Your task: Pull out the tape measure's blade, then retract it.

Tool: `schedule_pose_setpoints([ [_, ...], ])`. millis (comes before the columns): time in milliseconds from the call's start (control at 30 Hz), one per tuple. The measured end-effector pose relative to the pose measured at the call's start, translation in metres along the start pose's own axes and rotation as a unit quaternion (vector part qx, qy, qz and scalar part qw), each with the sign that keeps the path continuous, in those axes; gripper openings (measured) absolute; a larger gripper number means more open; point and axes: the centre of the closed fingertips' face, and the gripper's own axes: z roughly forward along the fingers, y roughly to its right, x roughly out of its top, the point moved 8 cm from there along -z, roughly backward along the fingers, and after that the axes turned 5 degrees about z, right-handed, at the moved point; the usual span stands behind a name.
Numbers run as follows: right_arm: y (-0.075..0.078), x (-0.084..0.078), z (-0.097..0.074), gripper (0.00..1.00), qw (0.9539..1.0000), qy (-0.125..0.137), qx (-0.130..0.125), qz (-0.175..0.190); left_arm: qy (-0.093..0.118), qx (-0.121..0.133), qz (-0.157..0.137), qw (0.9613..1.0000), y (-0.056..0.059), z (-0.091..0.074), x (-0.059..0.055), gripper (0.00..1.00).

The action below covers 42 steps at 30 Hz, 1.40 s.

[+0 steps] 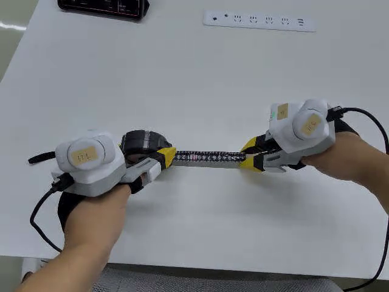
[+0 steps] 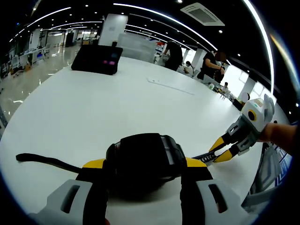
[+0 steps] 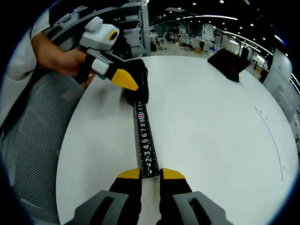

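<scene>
Left gripper (image 2: 145, 165) clamped on rounded black case (image 2: 140, 152); right gripper (image 3: 151, 174) seemingly pinching flat numbered blade (image 3: 142, 133).

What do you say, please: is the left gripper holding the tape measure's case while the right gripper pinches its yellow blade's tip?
The blade is black, not yellow, as the right gripper view shows; the left gripper holds the case, the right gripper the tip.

Left gripper (image 1: 159, 159) and right gripper (image 1: 250, 157) point toward each other, apart, jaws clamped.
</scene>
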Motion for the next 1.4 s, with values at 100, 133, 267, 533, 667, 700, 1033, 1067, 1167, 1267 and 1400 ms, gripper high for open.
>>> schedule_pose_setpoints([
  [100,-0.001,0.002,0.003,0.10,1.0000,0.002,0.003,0.001,0.000,-0.001,-0.001,1.0000,0.000,0.000,0.000,0.58],
  [133,-0.001,0.003,0.004,0.10,1.0000,0.003,0.004,0.003,0.000,-0.001,-0.001,1.0000,0.000,0.000,0.000,0.58],
  [267,-0.001,0.005,0.007,0.10,1.0000,0.006,0.006,0.005,0.000,-0.003,-0.002,1.0000,0.000,-0.001,0.000,0.58],
  [533,-0.001,0.014,0.016,0.10,0.9998,0.016,0.012,0.009,-0.001,-0.006,-0.005,1.0000,-0.001,-0.001,0.000,0.58],
  [667,-0.001,0.020,0.020,0.10,0.9996,0.020,0.015,0.009,0.000,-0.006,-0.007,1.0000,0.000,-0.001,0.000,0.58],
  [700,-0.001,0.022,0.022,0.10,0.9996,0.022,0.016,0.011,0.000,-0.006,-0.007,1.0000,0.000,-0.001,0.000,0.58],
  [1033,-0.002,0.033,0.033,0.10,0.9991,0.032,0.024,0.016,0.000,-0.008,-0.011,0.9999,-0.001,-0.001,0.001,0.58],
  [1067,-0.002,0.034,0.034,0.10,0.9990,0.034,0.025,0.018,0.000,-0.008,-0.012,0.9999,-0.001,-0.001,0.001,0.58],
  [1167,-0.003,0.038,0.038,0.10,0.9987,0.038,0.028,0.021,0.000,-0.009,-0.013,0.9999,-0.001,-0.001,0.001,0.58],
  [1267,-0.005,0.043,0.043,0.10,0.9984,0.042,0.032,0.019,0.001,-0.010,-0.014,0.9999,-0.001,-0.001,0.001,0.58],
  [1400,-0.008,0.049,0.049,0.10,0.9978,0.049,0.038,0.023,0.002,-0.011,-0.016,0.9998,-0.001,-0.001,0.001,0.58],
])
